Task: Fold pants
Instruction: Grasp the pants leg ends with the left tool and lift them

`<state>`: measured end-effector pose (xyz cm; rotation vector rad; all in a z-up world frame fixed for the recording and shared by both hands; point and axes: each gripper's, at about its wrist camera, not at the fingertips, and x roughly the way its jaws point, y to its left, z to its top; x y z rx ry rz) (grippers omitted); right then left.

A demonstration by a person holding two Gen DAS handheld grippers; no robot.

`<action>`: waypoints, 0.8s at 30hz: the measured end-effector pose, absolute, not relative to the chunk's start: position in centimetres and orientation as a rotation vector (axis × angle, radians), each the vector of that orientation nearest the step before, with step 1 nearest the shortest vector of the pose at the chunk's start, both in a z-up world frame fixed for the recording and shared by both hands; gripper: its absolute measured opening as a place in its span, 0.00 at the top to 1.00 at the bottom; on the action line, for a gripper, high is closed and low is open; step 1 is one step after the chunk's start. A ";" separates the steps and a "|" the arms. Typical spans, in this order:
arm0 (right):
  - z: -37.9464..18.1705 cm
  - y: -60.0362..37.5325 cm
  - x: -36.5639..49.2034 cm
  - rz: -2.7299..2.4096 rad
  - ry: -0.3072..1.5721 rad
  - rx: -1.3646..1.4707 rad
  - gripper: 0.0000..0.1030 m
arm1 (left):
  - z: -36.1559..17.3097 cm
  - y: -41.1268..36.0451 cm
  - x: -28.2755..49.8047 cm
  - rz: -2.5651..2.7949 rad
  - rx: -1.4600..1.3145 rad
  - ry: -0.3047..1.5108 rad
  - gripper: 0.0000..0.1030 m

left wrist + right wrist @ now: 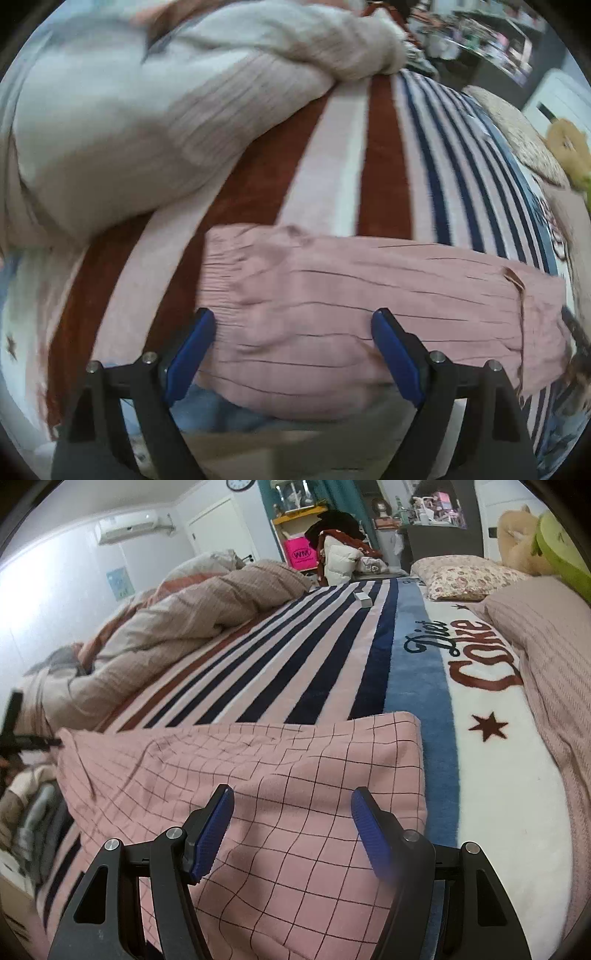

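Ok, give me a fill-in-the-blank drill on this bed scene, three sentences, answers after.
1. The pink pants carry a pattern of thin dark ____.
2. The striped blanket shows the words "Diet ____".
3. Both the left tool and the right tool have ____-coloured pads and stand open above the pants.

Missing words: grid lines; Coke; blue

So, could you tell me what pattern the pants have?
Pink pants with a thin dark grid check, clearest in the right wrist view.
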<state>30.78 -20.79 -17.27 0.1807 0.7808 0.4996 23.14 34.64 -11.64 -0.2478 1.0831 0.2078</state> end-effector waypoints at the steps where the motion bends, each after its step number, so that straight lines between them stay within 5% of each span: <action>1: -17.3 -20.9 30.8 0.498 0.777 0.188 0.40 | -12.3 35.5 23.0 0.204 -0.293 1.094 0.18; 9: -17.0 -19.6 30.1 0.473 0.749 0.106 0.40 | -17.5 36.6 24.8 0.071 -0.401 1.250 0.16; 11: -17.0 -19.3 30.1 0.475 0.749 0.094 0.40 | -17.2 36.1 25.0 0.055 -0.386 1.231 0.25; 13: -17.0 -19.3 30.1 0.475 0.749 0.090 0.40 | -17.0 35.6 25.1 0.028 -0.390 1.204 0.71; 14: -17.0 -19.3 30.0 0.476 0.747 0.092 0.40 | -17.0 35.3 25.2 -0.009 -0.412 1.191 0.79; 24: -16.5 -20.0 29.3 0.509 0.709 0.132 0.40 | -7.8 26.2 24.5 -0.067 -0.227 0.942 0.86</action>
